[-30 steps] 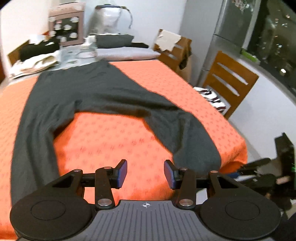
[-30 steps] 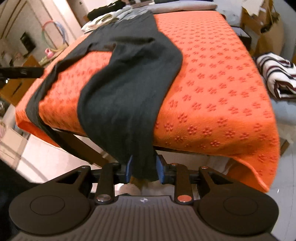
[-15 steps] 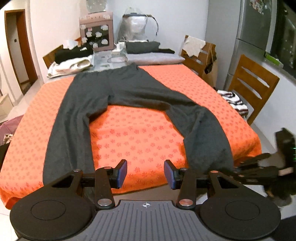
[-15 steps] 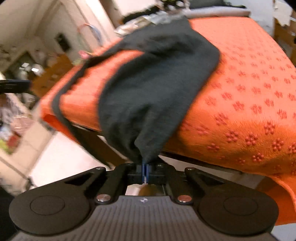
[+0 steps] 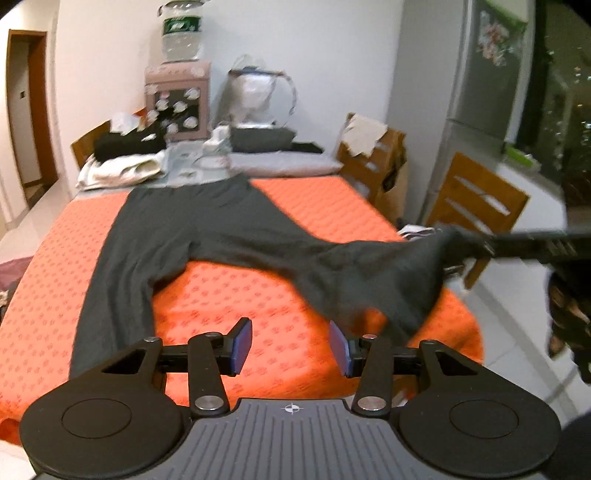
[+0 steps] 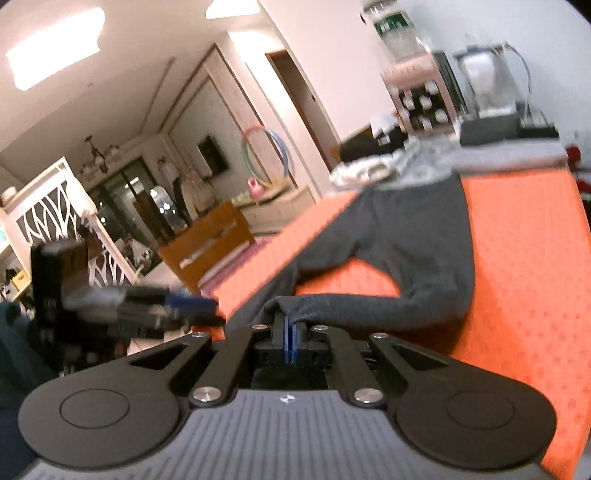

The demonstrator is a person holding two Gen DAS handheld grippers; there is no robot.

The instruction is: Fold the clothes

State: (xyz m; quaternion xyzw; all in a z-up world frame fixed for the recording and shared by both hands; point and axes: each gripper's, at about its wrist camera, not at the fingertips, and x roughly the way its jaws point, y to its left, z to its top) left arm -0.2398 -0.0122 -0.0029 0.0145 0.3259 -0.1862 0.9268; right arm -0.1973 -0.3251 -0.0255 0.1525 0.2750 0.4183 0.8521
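Dark grey trousers lie spread on the orange-covered table, waistband at the far end. My right gripper is shut on the hem of the right trouser leg. The left wrist view shows that gripper holding the leg end up above the table's right edge. My left gripper hovers over the near edge between the two legs. Its jaws are opening and only orange cloth shows between its blue pads. It also appears blurred in the right wrist view as the left gripper. The left leg lies flat.
Folded clothes, a pink box with a water bottle on it and a grey cushion crowd the far end. A cardboard box, a wooden chair and a fridge stand on the right.
The right gripper closed on the hanging hem and rose, lifting the leg end off the table edge. The left gripper drew up and back, and its jaws widened slightly.
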